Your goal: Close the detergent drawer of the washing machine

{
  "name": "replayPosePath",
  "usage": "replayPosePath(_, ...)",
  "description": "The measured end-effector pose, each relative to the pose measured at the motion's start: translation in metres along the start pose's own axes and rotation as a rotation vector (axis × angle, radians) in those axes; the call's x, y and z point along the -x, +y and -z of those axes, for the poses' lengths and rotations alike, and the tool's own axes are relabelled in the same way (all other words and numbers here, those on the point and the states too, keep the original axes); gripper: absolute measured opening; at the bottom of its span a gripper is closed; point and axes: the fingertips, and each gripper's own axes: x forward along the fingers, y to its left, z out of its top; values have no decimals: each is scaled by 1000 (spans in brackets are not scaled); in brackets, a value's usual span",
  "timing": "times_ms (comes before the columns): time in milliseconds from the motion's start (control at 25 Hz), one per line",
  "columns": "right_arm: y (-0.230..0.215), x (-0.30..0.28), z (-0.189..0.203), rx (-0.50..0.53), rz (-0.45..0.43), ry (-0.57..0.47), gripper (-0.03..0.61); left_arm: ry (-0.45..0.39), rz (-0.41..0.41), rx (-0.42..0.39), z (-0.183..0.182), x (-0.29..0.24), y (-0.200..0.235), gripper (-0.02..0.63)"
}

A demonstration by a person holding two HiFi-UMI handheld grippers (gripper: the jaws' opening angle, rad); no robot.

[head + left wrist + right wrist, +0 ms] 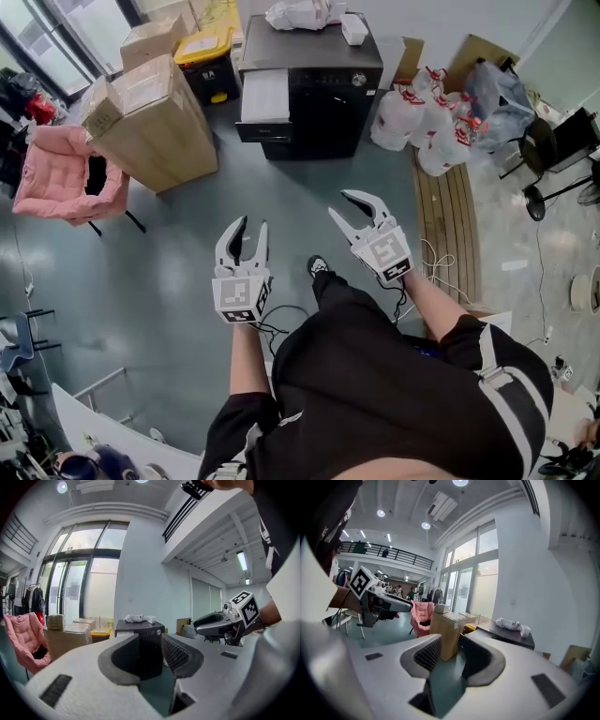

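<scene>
Jaws on both grippers stand apart with nothing gripped. Our left gripper (pixel 153 653) frames the distant washing machine (pixel 145 634) in its gap, while our right gripper (pixel 451 653) frames a cardboard box (pixel 446 627). Only the head view shows us the detergent drawer (pixel 265 97), white and pulled out from the machine's upper front, well apart from both grippers. Bare floor (pixel 281 192) lies open between us and the machine. The box crowds one side of it, and plastic bags (pixel 422 117) and a slatted board (pixel 450 225) crowd the other. We hold both grippers out ahead of the body, side by side, marker cubes up, aimed roughly level towards the machine.
</scene>
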Motion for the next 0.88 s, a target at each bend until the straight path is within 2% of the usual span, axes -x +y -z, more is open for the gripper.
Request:
replayPosePath(200,-33,-39,1,-12,-41,15,148,53,0,-22,-4,-44,20,150)
replayPosePath(280,-48,-54,3,-25,-53,22,143,67,2,-30,-5,-60,26,130)
replayPosePath(480,-78,-88,24,-68,-82,49,137,120,-12,-43,6,-96,38,138)
replayPosePath(880,-117,-133,44,-97,-141,75,138,199,-71,-61,21,-148,71,151)
